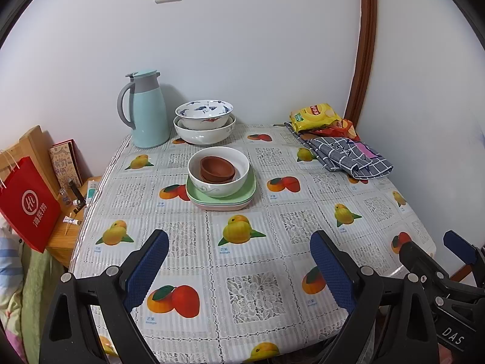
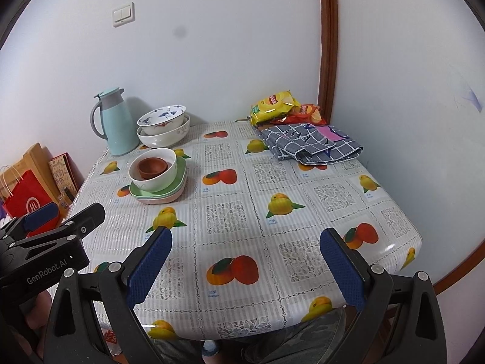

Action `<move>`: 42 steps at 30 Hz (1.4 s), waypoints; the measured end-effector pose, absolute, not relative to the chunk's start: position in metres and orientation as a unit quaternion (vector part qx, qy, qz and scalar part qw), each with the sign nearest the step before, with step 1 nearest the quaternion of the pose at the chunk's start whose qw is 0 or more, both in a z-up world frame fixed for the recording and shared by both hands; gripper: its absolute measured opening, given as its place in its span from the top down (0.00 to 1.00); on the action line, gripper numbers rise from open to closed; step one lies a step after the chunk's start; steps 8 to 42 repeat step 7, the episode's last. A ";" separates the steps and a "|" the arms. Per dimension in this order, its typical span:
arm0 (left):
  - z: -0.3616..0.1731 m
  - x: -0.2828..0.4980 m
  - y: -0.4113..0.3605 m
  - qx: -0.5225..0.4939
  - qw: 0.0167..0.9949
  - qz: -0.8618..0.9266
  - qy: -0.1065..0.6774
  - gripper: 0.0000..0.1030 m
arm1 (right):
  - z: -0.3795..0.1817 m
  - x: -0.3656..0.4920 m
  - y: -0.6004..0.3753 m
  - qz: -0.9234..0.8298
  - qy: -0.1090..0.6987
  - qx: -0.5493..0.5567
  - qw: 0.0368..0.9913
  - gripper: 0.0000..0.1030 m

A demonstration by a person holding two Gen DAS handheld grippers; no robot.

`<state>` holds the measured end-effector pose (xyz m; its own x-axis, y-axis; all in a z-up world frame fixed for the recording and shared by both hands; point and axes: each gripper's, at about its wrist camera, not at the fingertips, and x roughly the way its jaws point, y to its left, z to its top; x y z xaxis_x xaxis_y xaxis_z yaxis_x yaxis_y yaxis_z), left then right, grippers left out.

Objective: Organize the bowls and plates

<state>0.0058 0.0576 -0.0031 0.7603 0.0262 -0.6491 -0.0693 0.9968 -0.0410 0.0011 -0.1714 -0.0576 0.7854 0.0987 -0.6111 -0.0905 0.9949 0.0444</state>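
Note:
On the fruit-print table, a white bowl [image 1: 219, 171] holds two nested brown bowls [image 1: 217, 168] and sits on stacked green and pink square plates [image 1: 221, 198]. Behind it a blue-patterned bowl [image 1: 204, 113] rests in a larger white bowl [image 1: 204, 132]. The same stacks show in the right wrist view: white bowl [image 2: 153, 170], plates [image 2: 159, 192], patterned bowl [image 2: 162, 119]. My left gripper [image 1: 239, 248] is open and empty above the near table edge. My right gripper [image 2: 247, 245] is open and empty, also near the front; it shows in the left wrist view [image 1: 430, 248].
A light blue thermos jug [image 1: 147, 109] stands at the back left. A folded checked cloth [image 1: 348, 153] and snack bags [image 1: 318, 118] lie at the back right. A red paper bag [image 1: 28, 203] and a wooden side table [image 1: 69, 230] stand left of the table.

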 end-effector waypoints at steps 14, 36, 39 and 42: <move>-0.001 0.006 0.059 -0.031 0.938 0.031 0.343 0.08 | -0.058 0.003 -0.172 0.055 0.324 0.006 0.945 0.06; -0.001 0.006 0.059 -0.031 0.938 0.031 0.343 0.08 | -0.058 0.003 -0.172 0.055 0.324 0.006 0.945 0.06; -0.001 0.006 0.059 -0.031 0.938 0.031 0.343 0.08 | -0.058 0.003 -0.172 0.055 0.324 0.006 0.945 0.06; -0.001 0.006 0.059 -0.031 0.938 0.031 0.343 0.08 | -0.058 0.003 -0.172 0.055 0.324 0.006 0.945 0.06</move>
